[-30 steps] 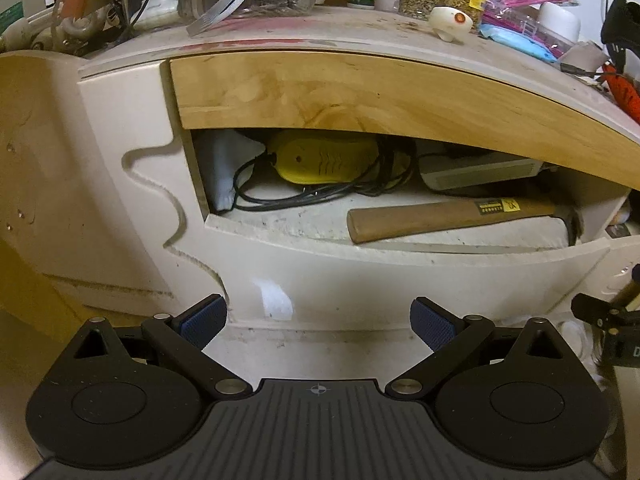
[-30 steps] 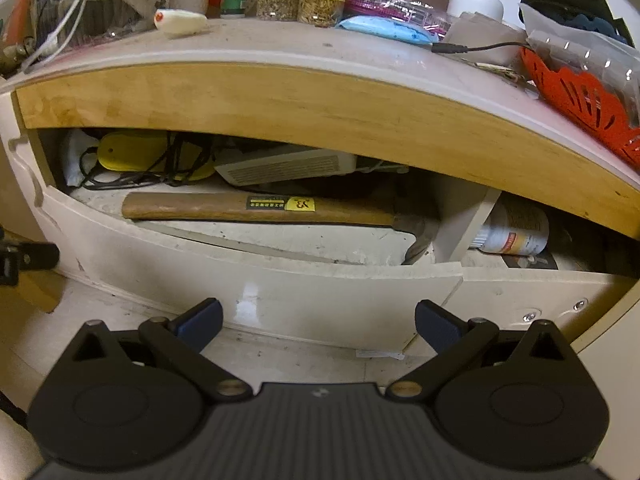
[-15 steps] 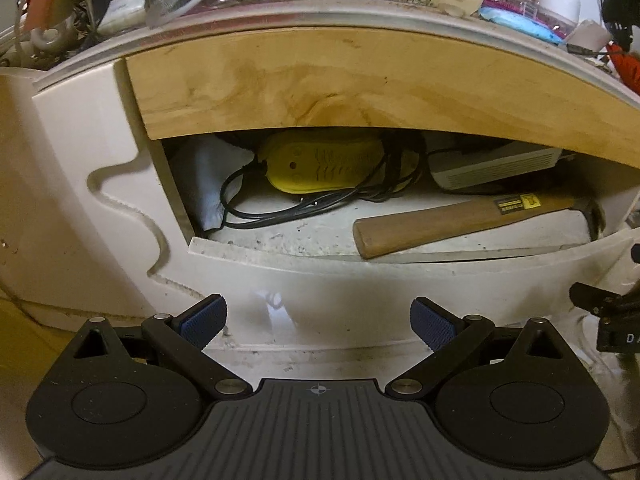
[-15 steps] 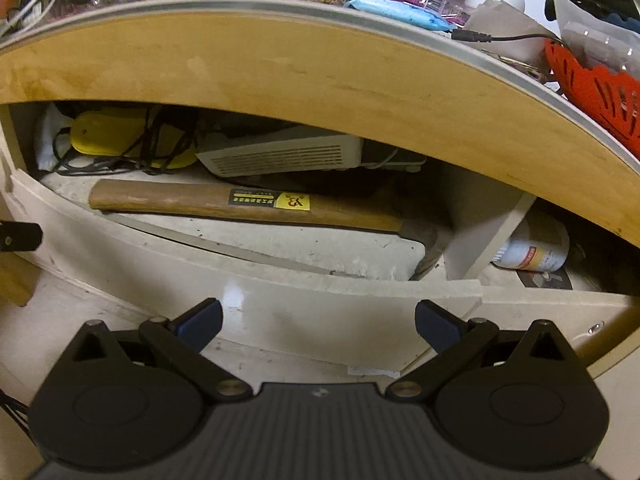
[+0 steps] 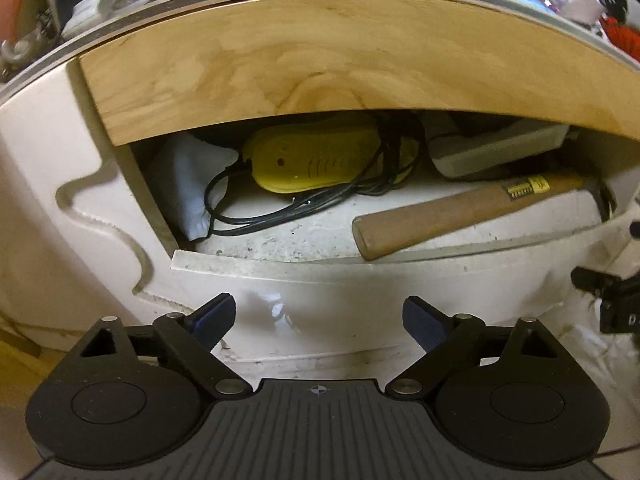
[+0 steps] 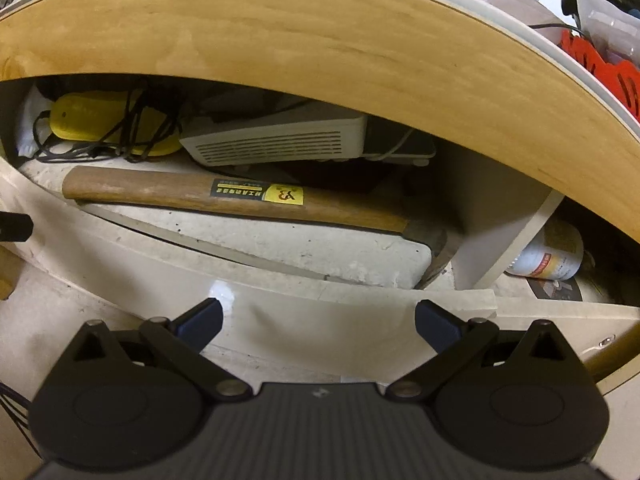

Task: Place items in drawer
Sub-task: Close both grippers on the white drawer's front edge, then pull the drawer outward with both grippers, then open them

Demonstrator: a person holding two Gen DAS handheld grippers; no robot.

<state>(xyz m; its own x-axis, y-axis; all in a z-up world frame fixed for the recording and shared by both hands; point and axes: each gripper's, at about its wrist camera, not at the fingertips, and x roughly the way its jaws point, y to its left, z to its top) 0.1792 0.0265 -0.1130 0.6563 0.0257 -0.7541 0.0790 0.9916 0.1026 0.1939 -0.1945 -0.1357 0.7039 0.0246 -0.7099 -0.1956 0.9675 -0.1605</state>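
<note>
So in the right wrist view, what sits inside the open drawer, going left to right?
Yellow device wrapped in black cord → white vented box → hammer head → divider → white bottle.

hammer (image 6: 240,200) head perhaps half hidden, bottle (image 6: 548,256) partly hidden

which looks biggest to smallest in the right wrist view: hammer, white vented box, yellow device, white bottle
1. hammer, longest by far
2. white vented box
3. yellow device and white bottle: too close to rank, both partly hidden
</note>
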